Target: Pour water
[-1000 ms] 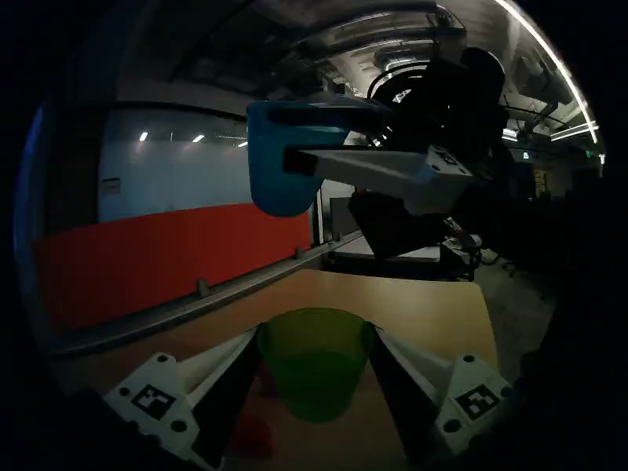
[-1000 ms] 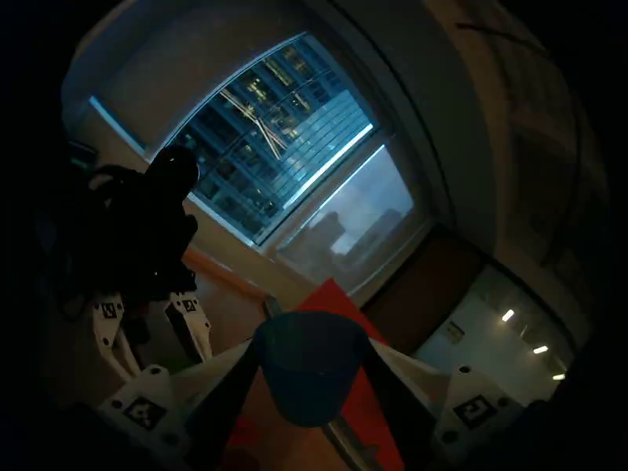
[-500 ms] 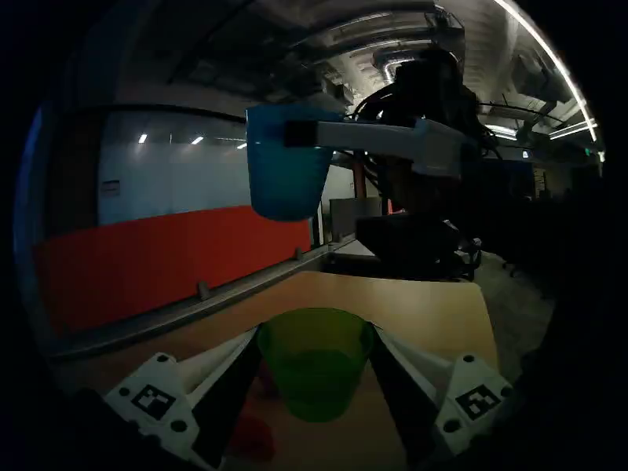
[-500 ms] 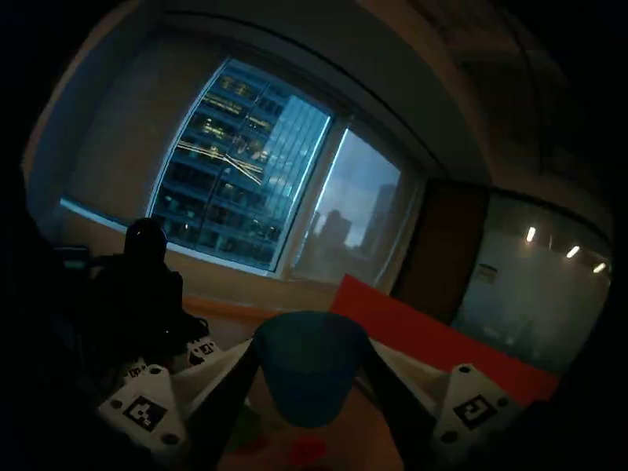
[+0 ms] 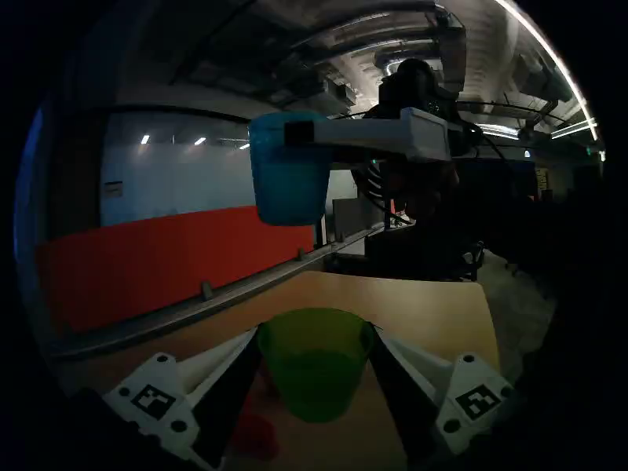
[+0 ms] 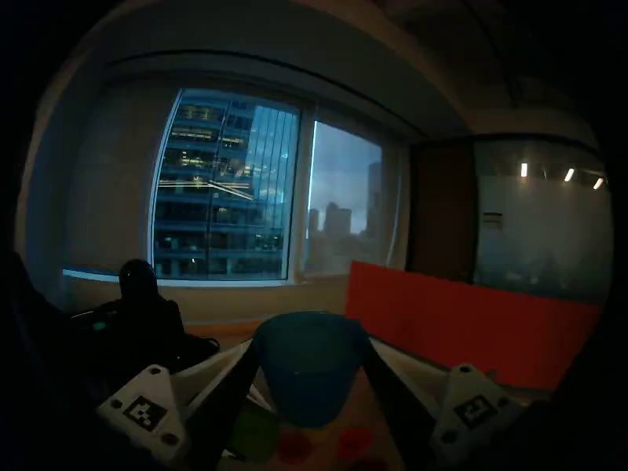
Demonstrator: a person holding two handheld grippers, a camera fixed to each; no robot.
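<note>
Two cups, both upright. Green cup [image 5: 315,375] clamped in left tool [image 5: 315,345]. Blue cup [image 6: 308,378] clamped in right tool [image 6: 310,353], raised over surface [image 5: 428,304].

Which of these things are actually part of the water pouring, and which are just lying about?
Part of the job:
green see-through plastic cup, held in the left gripper
blue plastic cup, held in the right gripper

Lying about:
small red round pieces on the wooden table

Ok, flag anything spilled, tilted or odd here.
Nothing stands out: the blue cup and green cup are both held upright, and no water shows on the table.
</note>
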